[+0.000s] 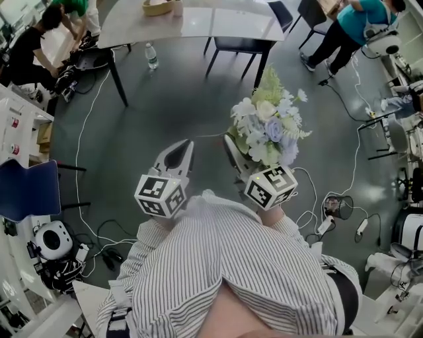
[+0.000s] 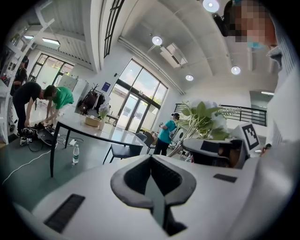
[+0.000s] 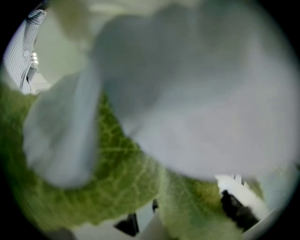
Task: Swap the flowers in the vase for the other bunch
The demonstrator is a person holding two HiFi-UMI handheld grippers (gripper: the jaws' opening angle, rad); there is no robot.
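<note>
My right gripper (image 1: 232, 156) is shut on a bunch of white and lavender flowers with green leaves (image 1: 268, 124), held out over the grey floor. In the right gripper view the pale petals (image 3: 187, 93) and a green leaf (image 3: 122, 187) fill the picture and hide the jaws. To its left my left gripper (image 1: 178, 154) is shut with nothing in it; its closed jaws (image 2: 152, 161) point toward the table. The held bunch (image 2: 204, 120) shows at the right of the left gripper view. A small vase with flowers (image 2: 103, 113) stands on the far table (image 2: 112, 133).
A light table (image 1: 198, 25) with a basket (image 1: 158, 6) stands ahead, dark chairs (image 1: 241, 46) beside it. A water bottle (image 1: 151, 56) stands on the floor. Cables (image 1: 82, 132) cross the floor. People stand at the far left (image 1: 30, 49) and far right (image 1: 353, 26). A blue chair (image 1: 26, 188) sits at left.
</note>
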